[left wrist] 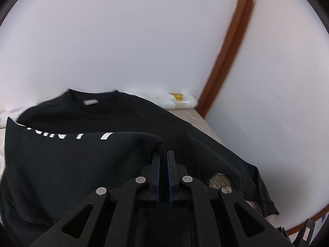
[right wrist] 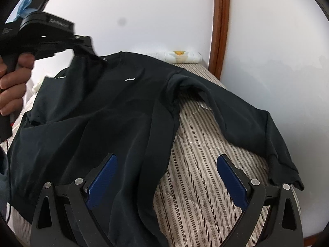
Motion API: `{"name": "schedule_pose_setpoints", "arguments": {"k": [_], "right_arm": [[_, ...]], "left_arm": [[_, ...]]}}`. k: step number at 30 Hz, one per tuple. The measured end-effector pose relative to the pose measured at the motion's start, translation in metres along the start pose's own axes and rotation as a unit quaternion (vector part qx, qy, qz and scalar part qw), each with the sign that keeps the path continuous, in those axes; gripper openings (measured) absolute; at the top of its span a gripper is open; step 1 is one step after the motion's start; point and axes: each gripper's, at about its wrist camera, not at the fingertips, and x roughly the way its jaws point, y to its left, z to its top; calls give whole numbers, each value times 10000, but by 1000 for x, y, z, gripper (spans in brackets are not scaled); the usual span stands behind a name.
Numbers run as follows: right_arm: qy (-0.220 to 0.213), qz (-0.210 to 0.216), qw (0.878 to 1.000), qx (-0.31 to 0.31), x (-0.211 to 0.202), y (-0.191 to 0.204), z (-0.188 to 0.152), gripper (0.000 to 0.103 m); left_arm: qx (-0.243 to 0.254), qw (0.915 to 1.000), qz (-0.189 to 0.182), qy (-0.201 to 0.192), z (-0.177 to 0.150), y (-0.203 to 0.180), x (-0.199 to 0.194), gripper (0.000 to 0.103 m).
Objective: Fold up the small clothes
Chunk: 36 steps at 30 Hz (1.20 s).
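Sweatshirt [right wrist: 115, 111]: black, spread over the striped bed [right wrist: 197, 164], far sleeve [right wrist: 246, 119] stretched out toward the wall
Left tool [left wrist: 163, 154]: clamped on a bunched cuff, lifting that sleeve across the body, likely to fold it inward
Right tool [right wrist: 166, 177]: jaws wide, empty, straddling the side hem, poised for a next grab
Left wrist view: neck label [left wrist: 90, 102], white lettering
Right wrist view: hand [right wrist: 14, 82] holding the left tool

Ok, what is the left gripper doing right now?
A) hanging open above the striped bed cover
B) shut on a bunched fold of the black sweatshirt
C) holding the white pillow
B: the left gripper has its blue pads pinched on a bunched fold of the black sweatshirt.
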Motion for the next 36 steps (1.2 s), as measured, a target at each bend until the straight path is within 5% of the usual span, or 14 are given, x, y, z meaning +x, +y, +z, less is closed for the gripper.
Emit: {"name": "schedule_pose_setpoints", "arguments": {"k": [4,8,10,15,20,24,29,33,35,36], "right_arm": [[-35,-9,9999,-133,-4,13,6,96],[-137,70,9994,-308,-7,31,20,96],[-208,211,9986,-444,-6,44,32,96],[-245,397,9964,-705,16,67,61,96],[188,376,9968,-674,77,77,86,86],[784,449,9952,-382,135,77,101,84],[1292,587,9898,122,185,70,112,72],[1102,509,9926,11,196,74,120,57],[1054,613,9924,-135,196,76,120,43],[1024,760,9915,-242,195,79,120,27]], "left_arm": [[146,9993,-255,247,-9,-4,-1,12],[200,9997,-126,41,-15,16,-33,47],[142,9998,-47,-92,-19,38,-53,48],[-71,9960,877,-122,-37,118,-97,54],[-596,9761,2083,159,-73,225,-124,55],[-1072,9606,2514,503,-99,293,-122,55],[-1058,9547,2666,789,-115,334,-100,53],[-665,9665,2345,805,-106,336,-73,53],[-461,9673,2386,726,-103,332,-63,53],[-323,9673,2419,687,-99,329,-57,48]]}}
